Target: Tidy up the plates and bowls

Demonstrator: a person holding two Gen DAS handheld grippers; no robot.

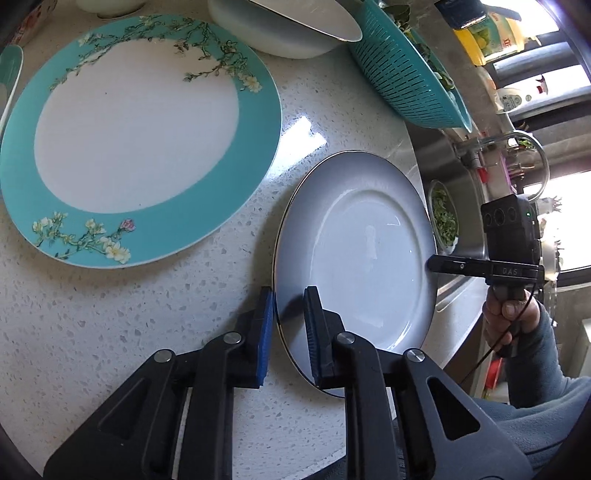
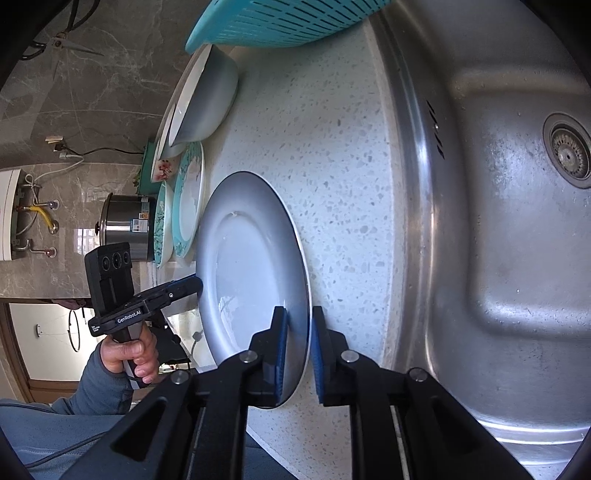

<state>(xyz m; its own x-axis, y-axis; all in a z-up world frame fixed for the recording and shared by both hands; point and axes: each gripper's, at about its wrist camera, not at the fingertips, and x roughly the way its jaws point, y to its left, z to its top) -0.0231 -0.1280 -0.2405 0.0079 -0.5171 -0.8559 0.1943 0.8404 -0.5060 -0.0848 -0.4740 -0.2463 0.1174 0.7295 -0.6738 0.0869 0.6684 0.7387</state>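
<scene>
We have the grey plate (image 1: 364, 254) lying on the speckled worktop (image 1: 147, 314) close to the edge by the sink (image 2: 498, 221), and both of our grippers are at its rim from opposite sides. Our left gripper (image 1: 290, 332) has its blue-padded fingers (image 1: 264, 332) narrowly apart, straddling the near rim, one pad on the worktop side and one over the plate's face; we cannot tell whether they already press on it. Our right gripper (image 2: 299, 354) stands the same way at the far rim, one finger over the plate and the other on the outside, a slim gap showing between the outer pad and the rim. Just beside the grey plate, to its left in the left wrist view, lies the big turquoise plate (image 1: 140, 140) with a flowered band, apart from it by a strip of bare worktop. Behind that sits a white bowl (image 1: 284, 33) with another dish tilted in it, and next to it a turquoise colander (image 1: 410, 74) holding greens, which hangs over toward the sink. A small bowl of greens (image 1: 445, 218) sits in the sink right past the grey plate's rim. In the right wrist view a steel pot (image 2: 127, 225) stands beyond the turquoise plates.
</scene>
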